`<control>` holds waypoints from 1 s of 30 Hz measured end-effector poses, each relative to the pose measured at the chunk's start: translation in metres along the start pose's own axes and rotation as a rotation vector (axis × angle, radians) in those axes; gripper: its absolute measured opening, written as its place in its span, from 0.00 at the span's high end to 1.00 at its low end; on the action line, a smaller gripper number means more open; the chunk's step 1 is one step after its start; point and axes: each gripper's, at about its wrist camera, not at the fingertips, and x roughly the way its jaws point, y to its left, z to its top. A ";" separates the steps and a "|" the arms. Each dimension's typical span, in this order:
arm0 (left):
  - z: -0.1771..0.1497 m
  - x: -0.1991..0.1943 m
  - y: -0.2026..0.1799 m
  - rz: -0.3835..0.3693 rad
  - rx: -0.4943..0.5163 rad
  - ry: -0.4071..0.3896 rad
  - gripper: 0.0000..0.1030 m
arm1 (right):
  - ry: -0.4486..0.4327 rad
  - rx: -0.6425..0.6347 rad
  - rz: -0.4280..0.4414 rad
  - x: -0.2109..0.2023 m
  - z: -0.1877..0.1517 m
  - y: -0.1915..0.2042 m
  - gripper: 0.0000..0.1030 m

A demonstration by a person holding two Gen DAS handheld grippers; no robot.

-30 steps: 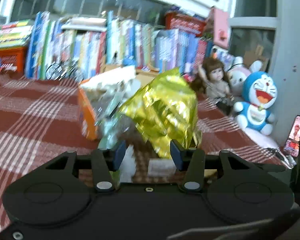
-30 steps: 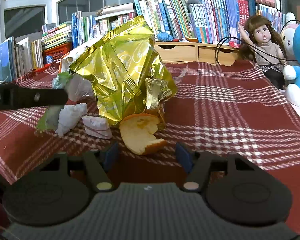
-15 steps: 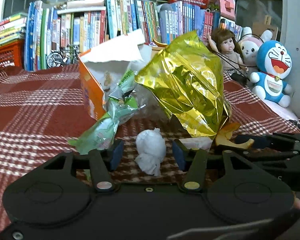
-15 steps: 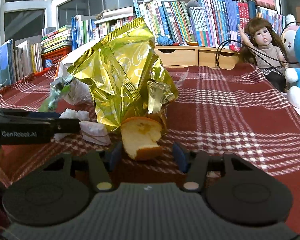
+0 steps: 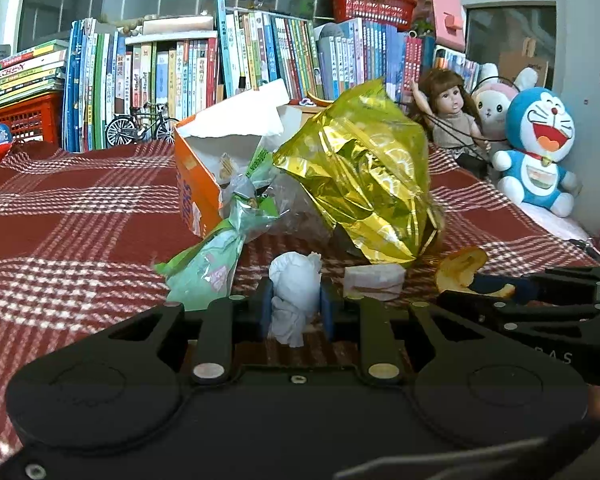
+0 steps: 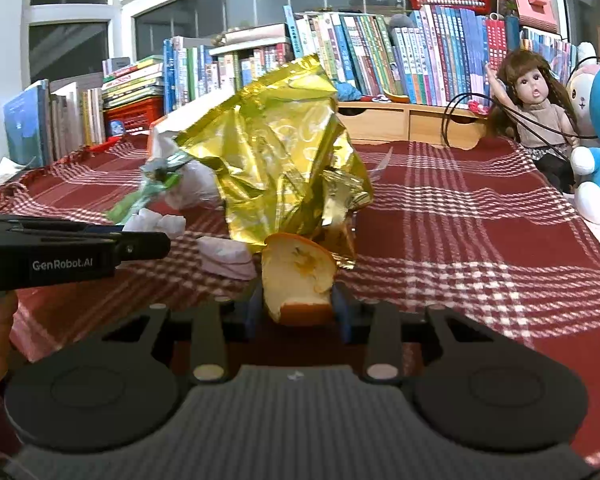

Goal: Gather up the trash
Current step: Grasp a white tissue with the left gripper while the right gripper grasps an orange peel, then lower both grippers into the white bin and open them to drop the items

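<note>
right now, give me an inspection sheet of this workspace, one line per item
surface: red plaid cloth over the table, rumpled at its far edge
job's things: crumpled white tissue, orange peel, gold foil bag, green wrapper, torn orange box, small folded white wrapper
clutter: nothing seen beyond the trash pile
grippers: left tongs closing, pads against the tissue; right tongs closing, pads at both sides of the peel
cables: thin black cord looped by the doll
surroundings: rows of books, red basket, toy bicycle, blue plush toy, windows behind
</note>
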 end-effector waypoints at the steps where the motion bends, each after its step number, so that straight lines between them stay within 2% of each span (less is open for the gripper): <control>1: 0.000 -0.005 0.000 -0.002 -0.003 -0.004 0.78 | 0.000 -0.001 0.008 -0.004 -0.001 0.002 0.59; 6: -0.008 -0.031 -0.003 -0.024 0.005 -0.007 0.78 | 0.003 -0.033 0.041 -0.020 -0.007 0.015 0.59; 14: -0.035 -0.072 -0.005 -0.032 0.018 0.045 0.78 | 0.051 -0.068 0.097 -0.049 -0.025 0.031 0.59; 23: -0.069 -0.105 0.001 -0.031 0.002 0.134 0.78 | 0.114 -0.091 0.151 -0.075 -0.047 0.043 0.58; 30: -0.095 -0.103 -0.001 -0.033 -0.008 0.235 0.78 | 0.191 -0.063 0.170 -0.071 -0.069 0.048 0.58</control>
